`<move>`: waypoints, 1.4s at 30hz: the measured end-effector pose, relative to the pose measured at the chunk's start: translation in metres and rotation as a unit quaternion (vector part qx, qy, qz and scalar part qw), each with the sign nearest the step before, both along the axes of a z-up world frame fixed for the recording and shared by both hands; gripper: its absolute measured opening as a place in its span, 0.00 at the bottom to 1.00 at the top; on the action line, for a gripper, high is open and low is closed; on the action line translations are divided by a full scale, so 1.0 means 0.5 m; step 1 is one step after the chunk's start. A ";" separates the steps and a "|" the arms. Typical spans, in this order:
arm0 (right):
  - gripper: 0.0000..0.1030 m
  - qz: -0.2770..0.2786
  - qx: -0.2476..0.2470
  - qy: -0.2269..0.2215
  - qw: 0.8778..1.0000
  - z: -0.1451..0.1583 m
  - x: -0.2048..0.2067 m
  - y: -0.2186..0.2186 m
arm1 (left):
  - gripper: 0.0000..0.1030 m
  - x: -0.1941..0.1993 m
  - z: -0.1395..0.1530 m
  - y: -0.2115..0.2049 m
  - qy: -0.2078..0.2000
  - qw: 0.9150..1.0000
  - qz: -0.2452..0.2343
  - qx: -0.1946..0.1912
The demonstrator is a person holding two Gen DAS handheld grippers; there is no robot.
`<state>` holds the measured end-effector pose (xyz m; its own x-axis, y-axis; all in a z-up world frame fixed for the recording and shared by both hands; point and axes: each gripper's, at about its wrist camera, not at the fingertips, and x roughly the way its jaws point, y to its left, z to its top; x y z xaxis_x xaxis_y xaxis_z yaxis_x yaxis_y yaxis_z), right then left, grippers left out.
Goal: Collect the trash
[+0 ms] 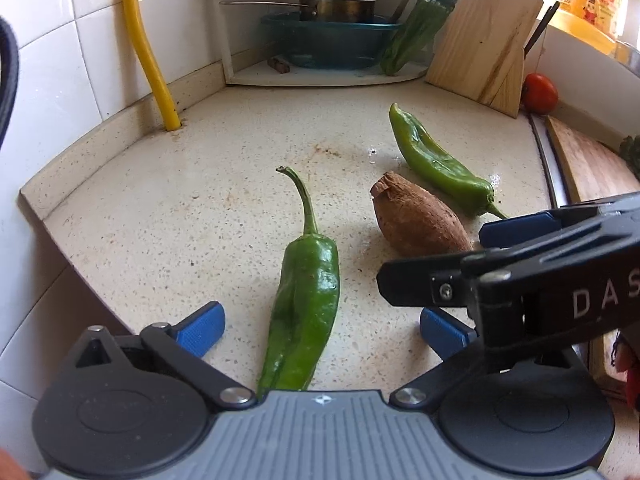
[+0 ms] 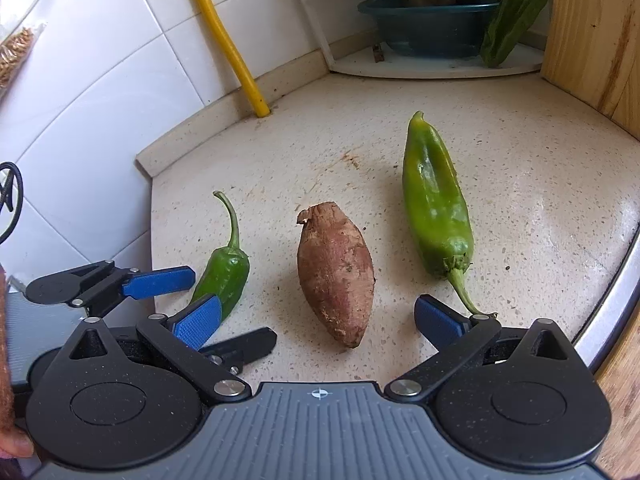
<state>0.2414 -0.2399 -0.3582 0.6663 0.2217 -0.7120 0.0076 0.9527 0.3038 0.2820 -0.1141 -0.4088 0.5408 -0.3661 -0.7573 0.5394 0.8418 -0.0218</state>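
Three pieces of produce lie in a row on the speckled countertop (image 2: 520,184), and in judgement these are what the task means by trash, since no wrapper or scrap shows: a dark green pepper (image 1: 306,300) with a long curved stem nearest the tiled wall, a brown sweet potato (image 2: 336,272) in the middle, and a paler green pepper (image 2: 436,208) on the far side, each apart from its neighbour. The left gripper (image 1: 320,330) hangs over the dark pepper with its blue pads spread wide, one on either side of the pepper's body and touching neither side. The right gripper (image 2: 318,322) sits likewise over the sweet potato, its pads fully apart and flanking the near tip without contact. Neither tool holds anything. The step in hand looks like the lining-up before a two-handed pick. The next move would call for each gripper to sink toward the counter so the pads bracket the thick part of its item, then close; the pepper is soft and glossy, so a grip across its broad middle seems safer than near the stem. The two tools stand close, the right one crossing the left camera's view, so they risk bumping. No bin is visible. Beyond stand a yellow hose (image 1: 140,40), a knife block (image 1: 484,36) and a tomato (image 1: 540,92).
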 end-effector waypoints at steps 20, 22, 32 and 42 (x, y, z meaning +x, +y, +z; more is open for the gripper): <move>1.00 0.025 0.002 0.002 1.000 0.000 0.010 0.012 | 1.00 0.008 -0.002 -0.007 0.003 1.000 0.001 0.001; 1.00 0.027 -0.002 0.005 1.000 0.000 0.014 0.016 | 1.00 0.009 -0.002 -0.007 0.002 1.000 -0.001 0.000; 0.46 0.005 -0.029 0.017 0.999 0.014 0.028 0.023 | 0.29 0.015 0.024 -0.009 0.004 1.000 -0.019 -0.015; 0.46 -0.009 0.046 0.039 0.998 0.013 0.022 -0.020 | 0.28 0.007 0.035 0.029 0.012 0.999 -0.005 -0.031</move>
